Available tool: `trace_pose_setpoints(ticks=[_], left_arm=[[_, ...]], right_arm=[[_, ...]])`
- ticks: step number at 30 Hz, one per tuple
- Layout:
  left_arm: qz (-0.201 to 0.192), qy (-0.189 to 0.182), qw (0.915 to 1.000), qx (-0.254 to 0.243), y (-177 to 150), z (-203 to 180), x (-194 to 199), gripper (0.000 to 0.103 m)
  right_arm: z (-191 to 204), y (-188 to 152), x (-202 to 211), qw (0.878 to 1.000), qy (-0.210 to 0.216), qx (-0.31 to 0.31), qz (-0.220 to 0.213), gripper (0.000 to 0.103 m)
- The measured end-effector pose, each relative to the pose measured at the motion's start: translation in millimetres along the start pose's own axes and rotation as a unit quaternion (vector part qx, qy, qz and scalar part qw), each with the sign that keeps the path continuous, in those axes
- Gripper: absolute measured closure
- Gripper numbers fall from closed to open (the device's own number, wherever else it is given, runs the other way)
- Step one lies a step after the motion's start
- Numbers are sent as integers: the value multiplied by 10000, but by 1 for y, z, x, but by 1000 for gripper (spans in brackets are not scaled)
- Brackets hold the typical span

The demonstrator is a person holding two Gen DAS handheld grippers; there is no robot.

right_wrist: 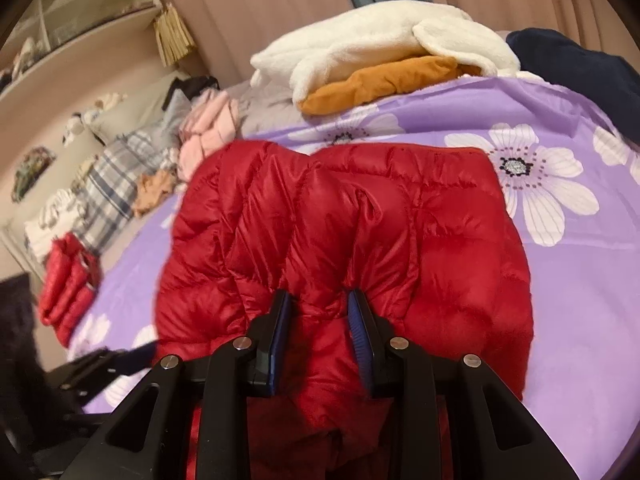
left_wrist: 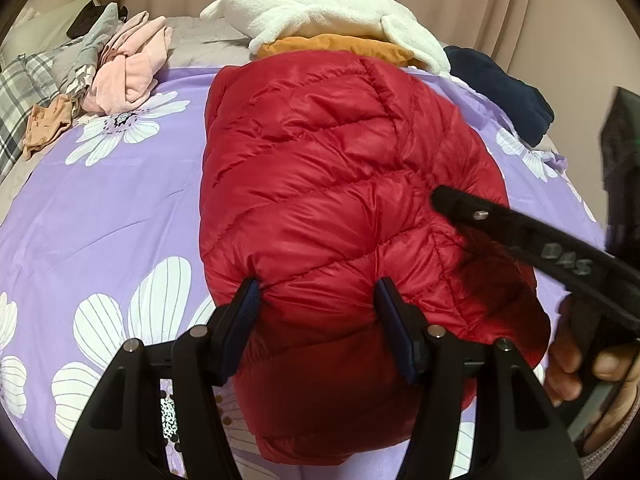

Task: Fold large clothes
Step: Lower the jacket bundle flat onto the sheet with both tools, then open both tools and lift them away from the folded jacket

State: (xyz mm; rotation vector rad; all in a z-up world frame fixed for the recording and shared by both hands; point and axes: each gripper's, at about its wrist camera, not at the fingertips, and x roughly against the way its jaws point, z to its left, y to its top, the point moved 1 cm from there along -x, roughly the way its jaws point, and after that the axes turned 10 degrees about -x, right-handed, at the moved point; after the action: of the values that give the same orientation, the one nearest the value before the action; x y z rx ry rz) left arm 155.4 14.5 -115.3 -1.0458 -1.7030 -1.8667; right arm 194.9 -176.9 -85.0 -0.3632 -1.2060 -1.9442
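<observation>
A red quilted puffer jacket (left_wrist: 320,168) lies folded lengthwise on the purple flowered bedsheet (left_wrist: 100,208). My left gripper (left_wrist: 318,300) has its blue pads pressed into a thick puffy fold at the jacket's near end. In the right wrist view the same jacket (right_wrist: 400,220) spreads ahead, and my right gripper (right_wrist: 320,312) pinches a narrower ridge of its fabric between its pads. One black finger (left_wrist: 500,228) of the right gripper reaches onto the jacket from the right in the left wrist view, with a hand (left_wrist: 568,360) behind it. The left gripper (right_wrist: 120,360) shows blurred at lower left.
At the bed's far side lies a white fleece (left_wrist: 320,12) over an orange garment (left_wrist: 340,46), with a navy garment (left_wrist: 500,88) to the right. Pink clothes (left_wrist: 128,68) and a plaid pillow (left_wrist: 20,92) sit far left. Another red quilted piece (right_wrist: 68,280) lies near the left edge.
</observation>
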Motion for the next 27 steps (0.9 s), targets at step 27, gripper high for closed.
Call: trace_pose_setpoints(ticks=[27], left_arm=[[49, 133, 9999, 63, -3, -3, 0, 36]], right_arm=[[10, -38, 6, 9960, -462, 717, 271, 71]])
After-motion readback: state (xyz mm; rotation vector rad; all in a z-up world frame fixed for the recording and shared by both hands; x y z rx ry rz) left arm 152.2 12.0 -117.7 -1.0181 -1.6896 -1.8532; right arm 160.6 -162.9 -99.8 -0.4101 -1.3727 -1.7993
